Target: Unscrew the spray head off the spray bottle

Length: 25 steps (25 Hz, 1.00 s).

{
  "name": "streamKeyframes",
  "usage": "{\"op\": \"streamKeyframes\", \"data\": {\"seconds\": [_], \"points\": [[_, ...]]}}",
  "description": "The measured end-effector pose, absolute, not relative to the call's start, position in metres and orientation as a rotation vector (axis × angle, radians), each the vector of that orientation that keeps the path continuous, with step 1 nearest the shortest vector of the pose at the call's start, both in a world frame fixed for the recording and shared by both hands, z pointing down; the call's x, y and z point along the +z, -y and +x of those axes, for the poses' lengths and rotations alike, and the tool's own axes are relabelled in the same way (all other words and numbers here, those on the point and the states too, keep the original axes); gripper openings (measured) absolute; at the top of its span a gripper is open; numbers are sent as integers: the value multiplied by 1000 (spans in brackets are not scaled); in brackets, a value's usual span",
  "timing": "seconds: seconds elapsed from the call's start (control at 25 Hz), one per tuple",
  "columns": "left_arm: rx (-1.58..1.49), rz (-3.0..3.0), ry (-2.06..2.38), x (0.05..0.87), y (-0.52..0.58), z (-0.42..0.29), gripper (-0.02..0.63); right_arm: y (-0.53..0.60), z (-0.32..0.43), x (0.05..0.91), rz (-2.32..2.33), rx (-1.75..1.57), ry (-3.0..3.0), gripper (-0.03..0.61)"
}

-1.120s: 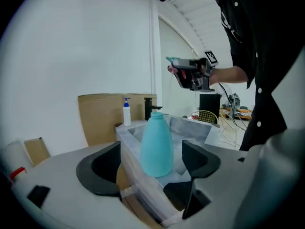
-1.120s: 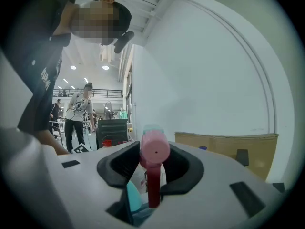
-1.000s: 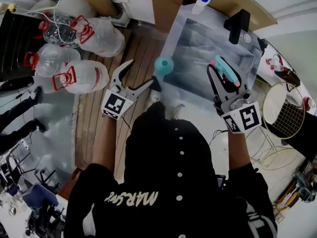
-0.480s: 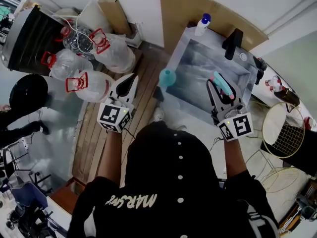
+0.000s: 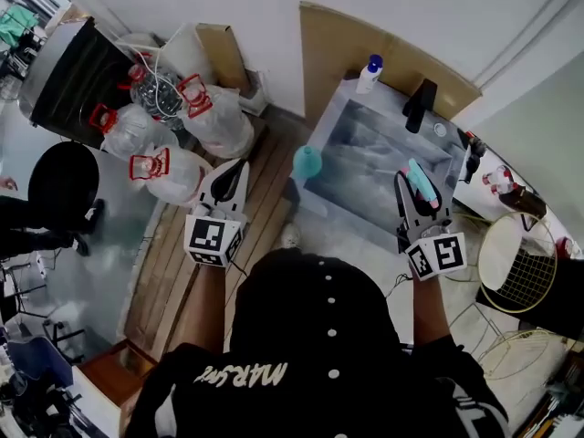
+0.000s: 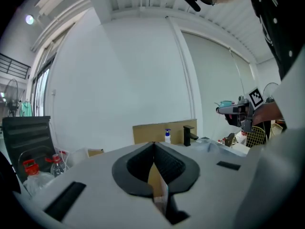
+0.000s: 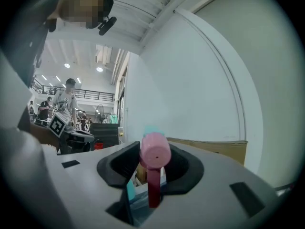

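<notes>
Right gripper [image 5: 415, 194] has its jaws clamped on the pink-and-teal spray head [image 5: 419, 181], held over the sink [image 5: 365, 149]. The teal bottle [image 5: 307, 162] stands apart at the sink's left edge, so the head looks unscrewed. Left gripper [image 5: 235, 168] idles off to the side, jaws together on nothing.

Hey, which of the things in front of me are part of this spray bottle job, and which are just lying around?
For the job:
pink spray head, gripped in the right tongs
teal spray bottle by the sink edge
left tongs, shut and empty

Lying about:
water jugs
white bottle with blue top
black faucet
wire basket
cardboard box
</notes>
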<state>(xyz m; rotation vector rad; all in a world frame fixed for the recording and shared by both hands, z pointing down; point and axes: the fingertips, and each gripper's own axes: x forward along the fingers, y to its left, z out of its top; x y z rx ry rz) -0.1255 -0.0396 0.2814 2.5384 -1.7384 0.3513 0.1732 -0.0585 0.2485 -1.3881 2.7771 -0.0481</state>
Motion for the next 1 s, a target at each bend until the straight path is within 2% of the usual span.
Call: {"op": "streamKeyframes", "data": {"seconds": [1.0], "points": [[377,2538,1828,282,35,-130,26,58,187,248,-1495,1,-2755,153]]}}
